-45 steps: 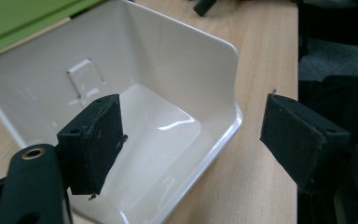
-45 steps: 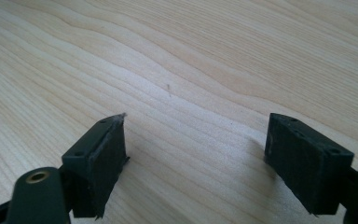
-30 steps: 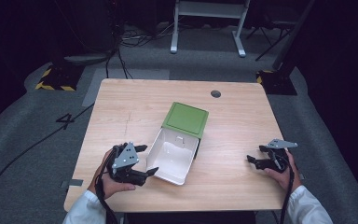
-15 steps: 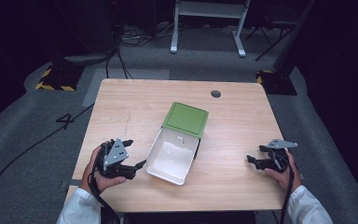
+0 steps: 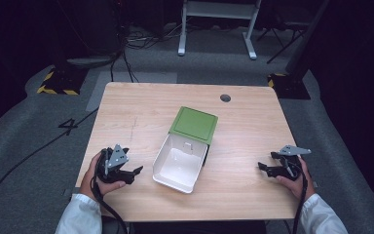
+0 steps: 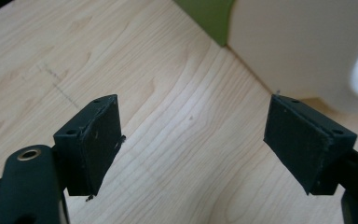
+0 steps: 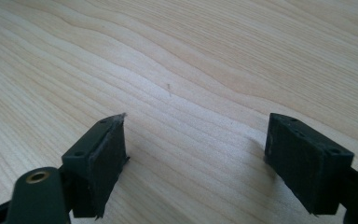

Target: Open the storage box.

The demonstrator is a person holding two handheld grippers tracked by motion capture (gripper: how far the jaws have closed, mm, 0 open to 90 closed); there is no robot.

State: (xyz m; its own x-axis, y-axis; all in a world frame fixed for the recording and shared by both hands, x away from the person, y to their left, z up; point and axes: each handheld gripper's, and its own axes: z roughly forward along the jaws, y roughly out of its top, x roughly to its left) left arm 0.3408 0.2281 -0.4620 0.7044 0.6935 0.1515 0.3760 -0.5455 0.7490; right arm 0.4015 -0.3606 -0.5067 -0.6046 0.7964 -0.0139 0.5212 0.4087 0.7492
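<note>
Box (image 5: 181,163): white, green lid (image 5: 194,125) open, mid-table (image 5: 141,107)
Left gripper (image 5: 135,171): just left of box, jaws spread
Right gripper (image 5: 264,167): well right of box, jaws spread

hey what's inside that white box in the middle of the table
The white box looks empty: its pale floor and walls show, with a small raised catch on the far wall. The green lid lies open behind it on the table. The corner under the near wall is hidden.

1. You can read one mark: a black "4" (image 5: 71,125) on the grey floor (image 5: 39,146), left of the table (image 5: 141,107).
2. You'll find nothing else legible.
</note>
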